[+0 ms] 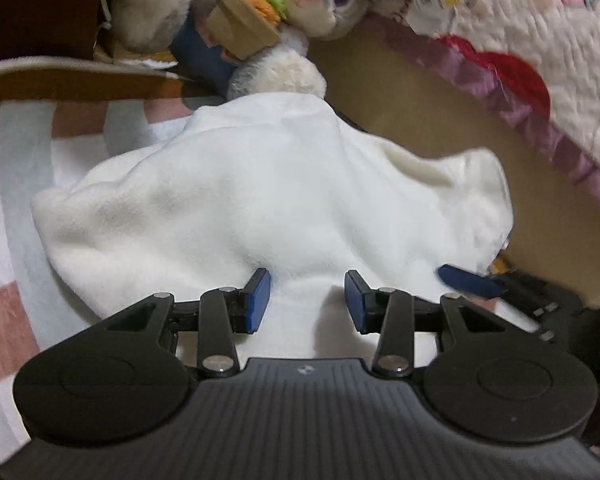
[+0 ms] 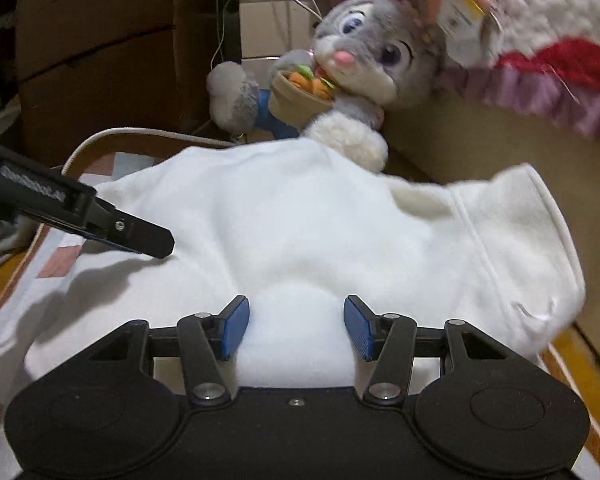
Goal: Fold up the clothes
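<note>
White fleece garment [image 1: 260, 208] lies spread on checked cover [image 1: 16, 208], directly ahead of both grippers, long axis running across them; left gripper [image 1: 307, 300] & right gripper [image 2: 296, 328] both spread wide w/ fleece bulging between blue pads, nothing pinched; right one nearer the hemmed edge; plush rabbit [image 2: 364, 68] beyond.

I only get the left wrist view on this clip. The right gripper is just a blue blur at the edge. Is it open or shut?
Observer: Open. The right gripper has its pads apart, with the white fleece garment bulging between them.
Operator: Any edge detail on the garment's right flap?
Observer: Yes, a stitched seam runs down it.
Operator: What's left of the plush rabbit? It's dark here.
Observer: Stacked brown cardboard boxes.
</note>
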Action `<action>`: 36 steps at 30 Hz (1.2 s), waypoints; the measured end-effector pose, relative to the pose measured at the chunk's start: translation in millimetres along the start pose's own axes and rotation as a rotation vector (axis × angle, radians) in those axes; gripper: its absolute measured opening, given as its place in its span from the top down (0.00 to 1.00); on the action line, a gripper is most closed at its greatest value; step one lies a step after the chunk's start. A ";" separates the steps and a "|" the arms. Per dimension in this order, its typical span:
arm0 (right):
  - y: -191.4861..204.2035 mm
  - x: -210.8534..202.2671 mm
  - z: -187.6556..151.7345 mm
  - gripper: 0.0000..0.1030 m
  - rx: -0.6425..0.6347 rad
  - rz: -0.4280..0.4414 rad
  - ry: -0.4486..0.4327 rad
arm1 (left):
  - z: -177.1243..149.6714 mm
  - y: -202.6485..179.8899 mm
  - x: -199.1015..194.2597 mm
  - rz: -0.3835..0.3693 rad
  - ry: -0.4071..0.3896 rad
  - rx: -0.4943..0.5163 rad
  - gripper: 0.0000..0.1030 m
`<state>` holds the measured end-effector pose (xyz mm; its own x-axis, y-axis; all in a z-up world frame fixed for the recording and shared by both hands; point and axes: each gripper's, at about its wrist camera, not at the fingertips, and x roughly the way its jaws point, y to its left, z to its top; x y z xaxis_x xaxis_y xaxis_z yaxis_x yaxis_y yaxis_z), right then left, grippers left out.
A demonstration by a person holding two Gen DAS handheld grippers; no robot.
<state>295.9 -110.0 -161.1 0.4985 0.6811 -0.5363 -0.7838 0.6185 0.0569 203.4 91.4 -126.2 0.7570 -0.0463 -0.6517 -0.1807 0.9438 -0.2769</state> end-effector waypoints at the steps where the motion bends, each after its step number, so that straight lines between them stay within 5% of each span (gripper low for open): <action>1: -2.6 -2.3 0.5 0.44 0.018 0.005 0.011 | -0.5 -6.0 -1.2 0.007 -0.006 0.037 0.60; 7: -21.4 -23.7 12.1 0.42 0.168 -0.058 -0.118 | -18.5 -20.3 0.4 -0.086 -0.020 0.136 0.56; 10: -28.6 5.7 12.3 0.43 0.034 -0.192 -0.047 | -26.4 -13.3 -0.4 -0.107 -0.022 0.121 0.56; 13: -67.9 19.0 -5.6 0.47 0.138 -0.160 -0.013 | -24.1 -4.9 -2.2 -0.143 -0.005 0.075 0.56; 17: -89.1 9.2 -13.4 0.67 0.307 -0.127 -0.047 | -22.0 -5.1 -0.4 -0.139 0.020 0.069 0.56; 19: -93.1 1.9 -15.1 0.75 0.396 -0.225 -0.071 | -21.5 -9.1 -0.3 -0.122 0.029 0.099 0.56; 22: -89.8 -17.9 -22.0 0.37 0.481 -0.507 -0.104 | -24.0 -14.3 -2.8 -0.093 0.033 0.118 0.56; 23: -89.2 -24.0 -26.0 0.37 0.497 -0.542 -0.111 | -24.9 -16.2 -5.0 -0.082 0.035 0.116 0.56; 30: -45.6 -63.5 -38.2 0.38 0.436 -0.425 -0.052 | -54.1 -43.0 -28.0 0.054 0.019 0.276 0.43; 34: -16.9 -92.4 -41.3 0.38 0.414 -0.391 -0.040 | -62.4 -45.2 -53.4 0.065 0.052 0.266 0.25; 36: -3.5 -108.3 -40.7 0.37 0.412 -0.403 -0.048 | -66.3 -46.0 -66.2 0.069 0.069 0.259 0.25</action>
<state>229.6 -201.9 -137.5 0.7516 0.3707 -0.5456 -0.3238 0.9280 0.1845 119.9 29.3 -117.1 0.7025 0.0075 -0.7116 -0.0571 0.9973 -0.0458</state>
